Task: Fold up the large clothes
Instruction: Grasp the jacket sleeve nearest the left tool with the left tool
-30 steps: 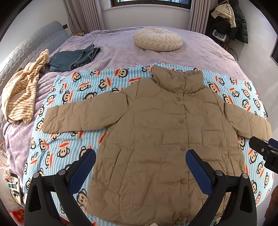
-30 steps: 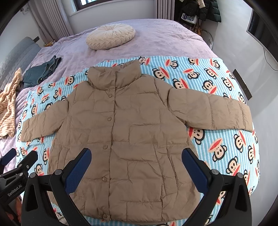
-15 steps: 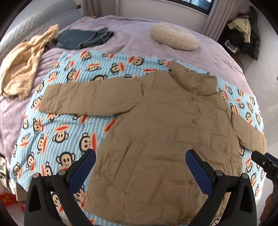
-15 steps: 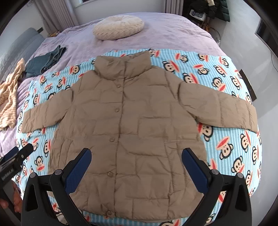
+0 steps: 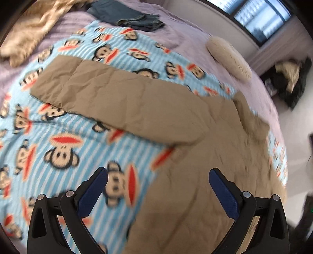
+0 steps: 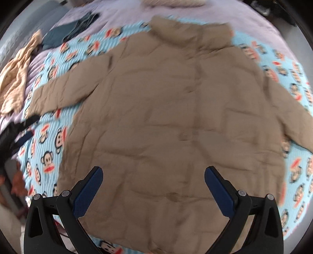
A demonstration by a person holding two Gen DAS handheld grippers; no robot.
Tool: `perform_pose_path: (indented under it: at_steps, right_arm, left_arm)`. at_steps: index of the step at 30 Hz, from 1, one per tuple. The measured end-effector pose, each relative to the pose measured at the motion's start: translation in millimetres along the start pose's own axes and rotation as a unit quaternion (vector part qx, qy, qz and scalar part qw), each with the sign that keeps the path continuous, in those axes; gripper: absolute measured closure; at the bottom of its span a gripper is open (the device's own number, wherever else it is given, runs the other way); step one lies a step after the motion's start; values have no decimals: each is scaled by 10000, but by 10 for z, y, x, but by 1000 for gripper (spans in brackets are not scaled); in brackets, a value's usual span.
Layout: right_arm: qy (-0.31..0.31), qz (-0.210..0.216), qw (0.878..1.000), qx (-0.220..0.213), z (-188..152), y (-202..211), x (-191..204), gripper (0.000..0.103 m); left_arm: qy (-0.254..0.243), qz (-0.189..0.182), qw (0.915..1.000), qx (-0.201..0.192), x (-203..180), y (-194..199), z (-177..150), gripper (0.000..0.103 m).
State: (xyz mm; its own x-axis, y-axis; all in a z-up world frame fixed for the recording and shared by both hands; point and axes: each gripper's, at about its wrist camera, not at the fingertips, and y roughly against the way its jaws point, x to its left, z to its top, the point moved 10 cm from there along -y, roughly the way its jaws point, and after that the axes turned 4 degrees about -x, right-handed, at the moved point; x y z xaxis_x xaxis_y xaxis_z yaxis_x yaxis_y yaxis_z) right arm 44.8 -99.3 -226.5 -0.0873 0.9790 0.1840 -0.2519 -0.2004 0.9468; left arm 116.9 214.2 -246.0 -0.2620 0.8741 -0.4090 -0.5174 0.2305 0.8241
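A tan puffer jacket (image 6: pixel 168 117) lies flat, front up, on a blue monkey-print blanket (image 6: pixel 47 148) on the bed, both sleeves spread out. In the left wrist view its left sleeve (image 5: pixel 109 97) stretches across the blanket (image 5: pixel 58 148). My left gripper (image 5: pixel 158 175) is open and empty, low over the blanket beside the jacket's left hem. My right gripper (image 6: pixel 153 173) is open and empty above the jacket's lower body. The left gripper also shows in the right wrist view (image 6: pixel 23 134) at the far left.
A round cream cushion (image 5: pixel 228 56) lies on the purple bedspread beyond the jacket. Folded jeans (image 5: pixel 129 17) and a striped beige garment (image 5: pixel 29 29) lie at the bed's far left. Dark clothes (image 5: pixel 289 82) hang at the right wall.
Both grippers have dropped closer to the bed. The left one swung left over the sleeve side, the right one moved in over the jacket's body. Both stay open.
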Motion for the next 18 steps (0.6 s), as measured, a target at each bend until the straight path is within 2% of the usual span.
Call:
perform_pose_path:
  at_steps: [4, 8, 14, 18]
  right_arm:
    - [60, 332, 9993, 138, 16, -404, 297, 0]
    - [129, 491, 9987, 7, 170, -660, 462, 0]
    - [19, 767, 9965, -341, 492, -797, 661, 0]
    - [34, 866, 9947, -558, 773, -850, 802, 0]
  left_arm:
    - [660, -442, 9967, -195, 391, -380, 336, 0]
    - [1003, -578, 9932, -112, 707, -763, 506, 0]
    - [1359, -645, 9880, -337, 1010, -954, 837, 0]
    - [1376, -373, 9874, -684, 1209, -989, 1193, 0]
